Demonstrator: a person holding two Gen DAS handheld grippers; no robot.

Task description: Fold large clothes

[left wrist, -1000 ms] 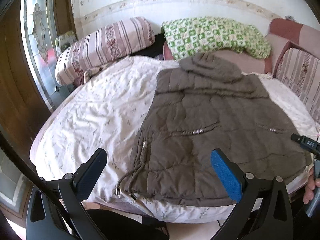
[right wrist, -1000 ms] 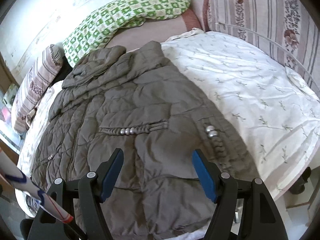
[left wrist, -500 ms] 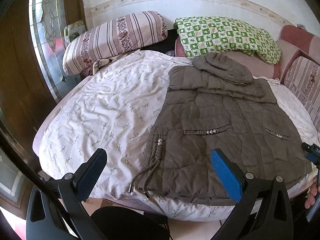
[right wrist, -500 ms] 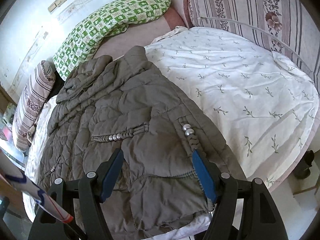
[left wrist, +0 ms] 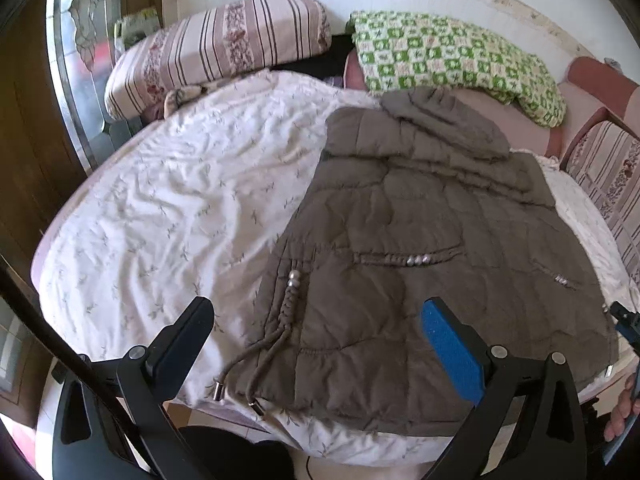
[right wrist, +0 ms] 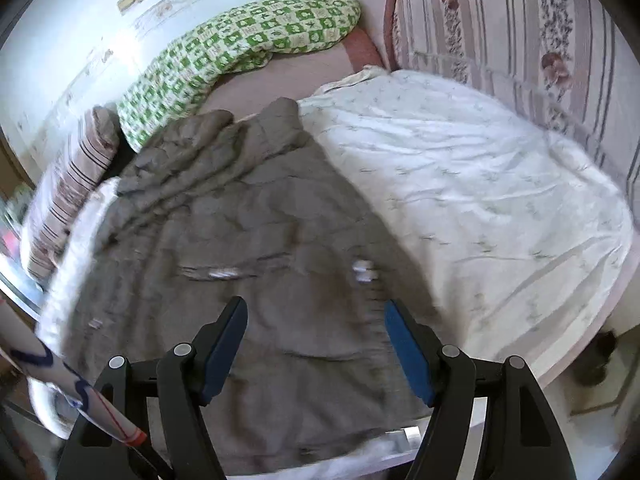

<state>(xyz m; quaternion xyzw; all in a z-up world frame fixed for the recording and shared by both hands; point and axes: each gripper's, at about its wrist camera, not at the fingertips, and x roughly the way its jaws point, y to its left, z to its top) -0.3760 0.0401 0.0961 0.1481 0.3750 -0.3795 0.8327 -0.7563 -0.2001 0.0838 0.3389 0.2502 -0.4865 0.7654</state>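
A brown quilted hooded jacket (left wrist: 420, 240) lies flat on the white sheet of a round bed (left wrist: 180, 208), hood toward the far pillows, hem at the near edge. It also shows in the right wrist view (right wrist: 248, 248). My left gripper (left wrist: 316, 336) is open and empty, above the jacket's near left hem corner and its drawstring (left wrist: 276, 336). My right gripper (right wrist: 314, 336) is open and empty, above the jacket's near right hem. The right gripper's tip (left wrist: 624, 316) shows at the right edge of the left wrist view.
A striped bolster pillow (left wrist: 224, 44) and a green checked pillow (left wrist: 452, 56) lie at the bed's far side. A striped padded headboard (right wrist: 520, 28) curves along the right. A wooden frame with patterned glass (left wrist: 76, 60) stands on the left. Floor lies below the near bed edge.
Both grippers have moved closer to the jacket's near hem. The right wrist view is now motion-blurred. Both stay open and empty.
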